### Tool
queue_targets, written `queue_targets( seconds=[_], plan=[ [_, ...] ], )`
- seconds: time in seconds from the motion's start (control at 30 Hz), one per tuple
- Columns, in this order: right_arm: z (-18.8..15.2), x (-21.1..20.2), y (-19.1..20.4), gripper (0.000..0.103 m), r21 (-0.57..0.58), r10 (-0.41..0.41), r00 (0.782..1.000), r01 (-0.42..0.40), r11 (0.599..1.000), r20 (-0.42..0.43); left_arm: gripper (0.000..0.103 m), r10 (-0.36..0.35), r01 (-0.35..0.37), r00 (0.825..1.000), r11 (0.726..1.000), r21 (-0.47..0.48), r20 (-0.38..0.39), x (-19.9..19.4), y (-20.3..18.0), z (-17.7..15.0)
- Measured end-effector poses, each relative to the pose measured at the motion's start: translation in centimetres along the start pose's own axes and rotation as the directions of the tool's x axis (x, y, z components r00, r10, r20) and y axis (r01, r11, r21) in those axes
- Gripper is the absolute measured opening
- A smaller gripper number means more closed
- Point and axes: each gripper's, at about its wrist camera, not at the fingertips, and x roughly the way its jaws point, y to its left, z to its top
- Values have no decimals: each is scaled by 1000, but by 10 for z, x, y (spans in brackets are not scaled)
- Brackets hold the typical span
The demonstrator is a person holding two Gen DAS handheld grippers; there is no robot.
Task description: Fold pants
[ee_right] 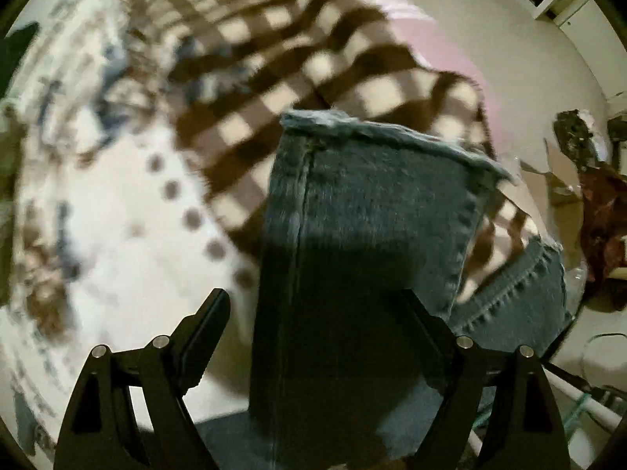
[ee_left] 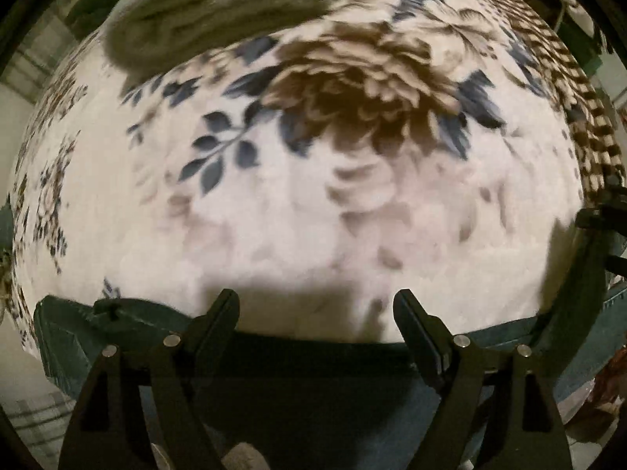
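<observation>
Both views blurred, hands over a bed with a white floral blanket.

Left gripper: jaws apart, nothing between them, just bare blanket beyond the tips. Dark denim of the jeans lies along the bottom of this view, under and behind the jaws, on the blanket. A big brown flower print sits ahead. A grey-olive rolled cloth lies at the far end of the blanket, well apart from the jeans. A brown-and-cream checked blanket runs down the right edge.

Right gripper: jaws apart, pointing down. The jeans leg end lies under them, its hem away from the camera, side seam visible; cloth passes between the open jaws but the pads do not press it. The leg end rests partly on the checked blanket and partly on the floral blanket. A second denim layer shows at lower right. Floor with clutter at the right edge.
</observation>
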Motion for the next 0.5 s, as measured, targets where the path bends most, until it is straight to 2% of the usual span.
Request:
queue_targets(
  seconds=[0.03, 0.07, 0.1, 0.13, 0.17, 0.37, 0.43, 0.5],
  plan=[
    [2, 4, 1, 79, 6, -16, 1000, 16, 1000, -4, 80, 0, 0, 1000, 1000, 6, -4, 1, -1, 1],
    [1, 2, -1, 56, 16, -30, 1000, 30, 999, 3, 80, -3, 3, 1000, 1000, 10, -7, 0, -1, 0],
    [-1, -2, -6, 38, 26, -25, 1000, 25, 999, 13, 80, -7, 7, 1000, 1000, 11, -9, -1, 0, -1],
    [-4, -7, -14, 26, 43, 15, 1000, -16, 999, 25, 80, -10, 11, 1000, 1000, 12, -10, -2, 0, -2],
    [-10, -15, -24, 5, 66, 21, 999, -23, 998, 31, 80, -19, 19, 1000, 1000, 11, -15, -3, 1, -4],
    [-54, -52, -118, 6, 201, 61, 994, -78, 976, 86, 80, -86, 84, 994, 996, -26, -65, -8, 13, -23],
    [-67, -61, -146, 5, 252, 109, 989, -131, 959, 100, 80, -103, 100, 992, 994, -37, -68, -11, 16, -30],
    [-79, -72, -160, 5, 273, 179, 974, -212, 939, 140, 80, -112, 109, 992, 993, -45, -65, -16, 12, -38]
  ],
)
